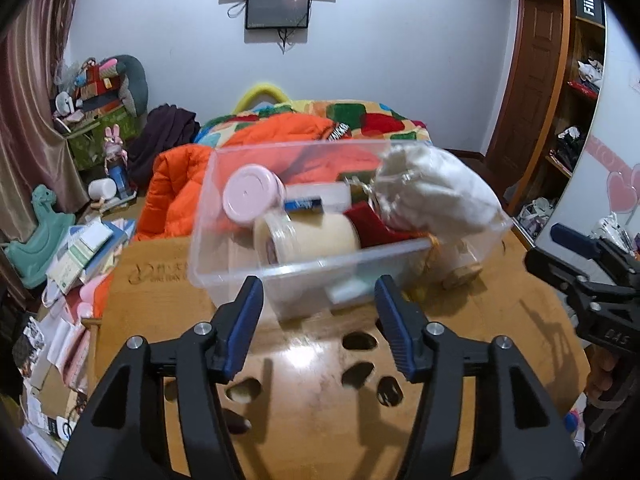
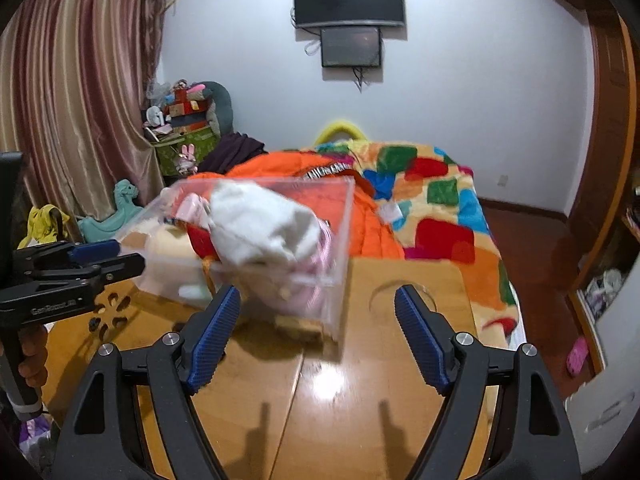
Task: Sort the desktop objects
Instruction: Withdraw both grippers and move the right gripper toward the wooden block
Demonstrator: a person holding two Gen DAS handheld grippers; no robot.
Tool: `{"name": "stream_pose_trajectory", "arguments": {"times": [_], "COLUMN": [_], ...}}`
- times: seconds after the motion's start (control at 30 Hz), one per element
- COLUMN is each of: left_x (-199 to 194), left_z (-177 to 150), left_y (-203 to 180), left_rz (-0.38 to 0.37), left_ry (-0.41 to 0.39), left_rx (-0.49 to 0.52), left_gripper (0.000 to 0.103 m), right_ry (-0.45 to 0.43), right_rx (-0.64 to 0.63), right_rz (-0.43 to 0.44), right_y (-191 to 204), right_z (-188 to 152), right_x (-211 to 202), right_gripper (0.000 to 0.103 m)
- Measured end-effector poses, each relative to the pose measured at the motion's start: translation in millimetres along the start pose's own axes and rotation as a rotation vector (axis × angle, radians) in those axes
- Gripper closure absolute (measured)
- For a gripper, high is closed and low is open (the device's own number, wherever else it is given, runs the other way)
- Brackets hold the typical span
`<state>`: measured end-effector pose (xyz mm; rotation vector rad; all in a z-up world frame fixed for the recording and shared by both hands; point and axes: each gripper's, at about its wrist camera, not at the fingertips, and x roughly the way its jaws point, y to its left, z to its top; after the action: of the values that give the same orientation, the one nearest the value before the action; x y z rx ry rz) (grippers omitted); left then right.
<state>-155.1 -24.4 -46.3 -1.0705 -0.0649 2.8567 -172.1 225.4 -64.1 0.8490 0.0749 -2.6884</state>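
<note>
We look from both wrist cameras low over the bench (image 1: pixel 320 360), facing the far wall. Both views share the clear box (image 1: pixel 280 276) close ahead, the left view squarely, the right view from its right end.

- The wooden table (image 1: pixel 328 364) is shiny and brown. It has a few small dark holes cut in its top, a round dent (image 2: pixel 400 292) on one side and some letters carved near its far left corner.
- A clear plastic box (image 1: pixel 320 268) sits on the table. It looks blurry and tipped.
- The box is full of things: a roll of tape (image 1: pixel 308 240), a pink round lid (image 1: pixel 250 194) and a white fluffy cloth (image 1: pixel 432 188).
- A small tan thing (image 1: pixel 464 274) lies on the table under the box's right end. It is too blurry to name.
</note>
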Motion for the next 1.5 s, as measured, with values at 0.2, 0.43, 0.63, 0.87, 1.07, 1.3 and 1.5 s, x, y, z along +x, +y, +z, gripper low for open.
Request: {"name": "stream_pose_trajectory", "arguments": {"times": [0.2,0.43,0.63,0.87,1.07,1.3,1.5], "left_x": [6,18,25,26,31,34,41], "left_z": [-16,-31,-36,-37,-41,-37,-33], "left_y": [-12,-20,-15,-10,-8,-17,-35], "left_rz": [-0.019,-0.027,-0.042,-0.060,-0.081,-0.094,-0.079], "left_ry": [0.026,0.067,0.083,0.072,0.083,0.087,0.098], "left_rx": [0.016,0.026,-0.002,-0.014,-0.029,-0.019,-0.010], "left_gripper": [0.045,0.039,0.037,0.037,0.037,0.037,0.037], "right_ry": [0.061,0.124,0.168,0.202,0.205,0.213,0.212], "right_rx": [0.031,0.046,0.040,0.102,0.073,0.090,0.102], "right_rz": [0.015,0.054,0.051,0.078,0.044,0.072,0.098], "right_y": [-4,4,11,8,12,7,-1], "right_z": [-21,-25,-23,-22,-24,-27,-31], "right_x": [15,40,58,74,75,72,66], "right_gripper": [0.026,0.026,0.028,0.046,0.054,0.079,0.086]}}
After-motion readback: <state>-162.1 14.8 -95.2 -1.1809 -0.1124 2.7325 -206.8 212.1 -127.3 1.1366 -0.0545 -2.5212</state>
